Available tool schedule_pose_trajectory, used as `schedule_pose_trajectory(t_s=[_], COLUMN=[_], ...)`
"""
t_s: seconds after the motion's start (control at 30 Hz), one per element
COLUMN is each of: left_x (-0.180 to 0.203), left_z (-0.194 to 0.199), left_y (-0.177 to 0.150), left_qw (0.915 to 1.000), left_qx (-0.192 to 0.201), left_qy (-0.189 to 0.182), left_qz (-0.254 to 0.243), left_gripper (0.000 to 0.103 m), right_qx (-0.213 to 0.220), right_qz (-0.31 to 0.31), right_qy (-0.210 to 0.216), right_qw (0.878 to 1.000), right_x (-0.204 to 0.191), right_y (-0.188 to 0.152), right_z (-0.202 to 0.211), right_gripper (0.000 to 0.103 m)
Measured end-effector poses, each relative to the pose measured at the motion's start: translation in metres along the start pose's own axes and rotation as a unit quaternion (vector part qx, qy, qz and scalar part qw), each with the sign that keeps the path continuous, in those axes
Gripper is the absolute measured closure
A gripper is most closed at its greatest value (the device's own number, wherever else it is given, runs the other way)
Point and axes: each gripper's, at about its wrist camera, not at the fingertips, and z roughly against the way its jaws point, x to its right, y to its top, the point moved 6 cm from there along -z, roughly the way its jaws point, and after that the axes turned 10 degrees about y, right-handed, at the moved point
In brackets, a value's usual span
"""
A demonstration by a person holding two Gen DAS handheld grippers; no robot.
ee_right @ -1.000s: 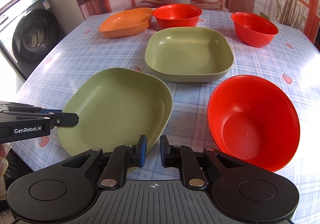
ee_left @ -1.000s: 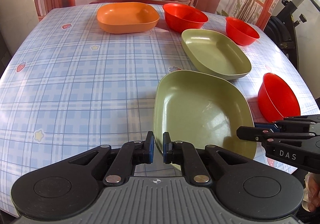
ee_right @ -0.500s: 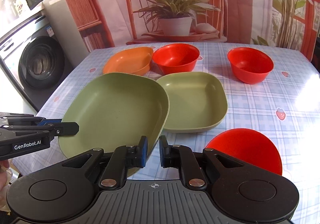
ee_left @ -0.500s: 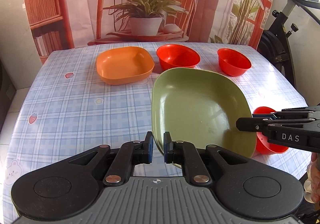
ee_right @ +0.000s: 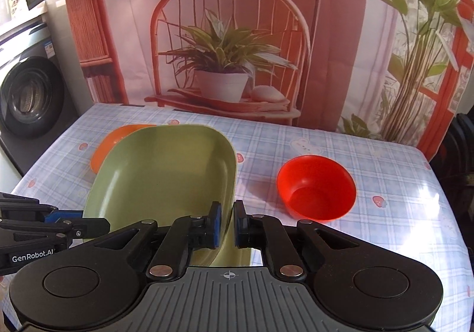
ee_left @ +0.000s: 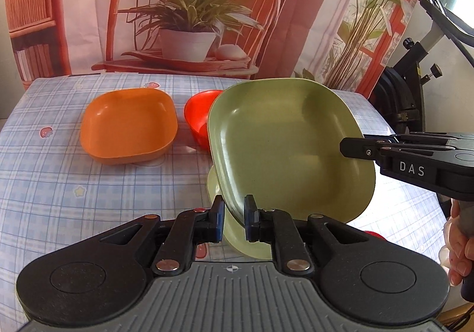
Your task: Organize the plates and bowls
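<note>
- Green plate held up off worktop, tilted, betw. both grippers; concave side faces the cams.
- L gripper: jaws narrow, have just been opening a little; near-left rim of the plate sits betw. the pads, pads look to be on it.
- R gripper: jaws narrow, clamped on plate's right rim. In left wrist view it comes in from the right edge, tips at plate's right rim; black body marked "DAS".
- L gripper also seen in right wrist view, lower left, at plate's near-left edge; body marked "GenRobot.AI".
- 2nd green plate lies on worktop directly under the lifted one; only a pale edge shows.
- Orange plate on worktop, left of lifted plate, apart from it. Red bowl just behind/right of orange plate, partly hidden by green plate.
- Another red bowl on worktop right of the plate, well apart, upright.
- Person's fingers visible at right edge on a gripper handle.
- Worktop: blue/white plaid oilcloth w/ small strawberry + star prints, glossy, sun glare on right side.
- Room: printed backdrop (rattan chair, potted plant, lamp) behind worktop; washing machine at left; black exercise equipment at right.
- Plates: rounded-square, shallow, matte plastic look. Bowls: round, smooth, glossy.
</note>
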Motion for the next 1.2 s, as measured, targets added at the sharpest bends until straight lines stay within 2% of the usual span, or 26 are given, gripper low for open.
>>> schedule_pose_trajectory(t_s=[0.3,0.5,0.67,1.07,1.2], left_x=[0.018,0.014,0.001,0.008,0.009], left_z=[-0.042,-0.050,-0.051,-0.048,-0.046], left_y=[-0.030,-0.030,-0.029,-0.034,-0.035], left_qw=[0.9983,0.9983,0.9978,0.9980,0.9983], left_qx=[-0.058,-0.056,-0.062,-0.060,-0.050], left_qy=[0.001,0.015,0.023,0.014,0.006], left_qz=[-0.003,-0.006,0.001,-0.014,-0.028], left_gripper=[0.088,0.088,0.089,0.087,0.083], right_qx=[-0.054,-0.065,-0.071,-0.079,-0.079], right_qz=[-0.020,-0.041,-0.032,-0.029,-0.035], right_qy=[-0.012,-0.015,-0.007,-0.015,-0.019], right_qw=[0.998,0.997,0.997,0.996,0.996], right_x=[0.023,0.024,0.014,0.017,0.019], right_y=[-0.044,-0.057,-0.058,-0.062,-0.063], right_z=[-0.042,-0.057,-0.062,-0.057,-0.056], right_gripper=[0.096,0.096,0.096,0.095,0.093])
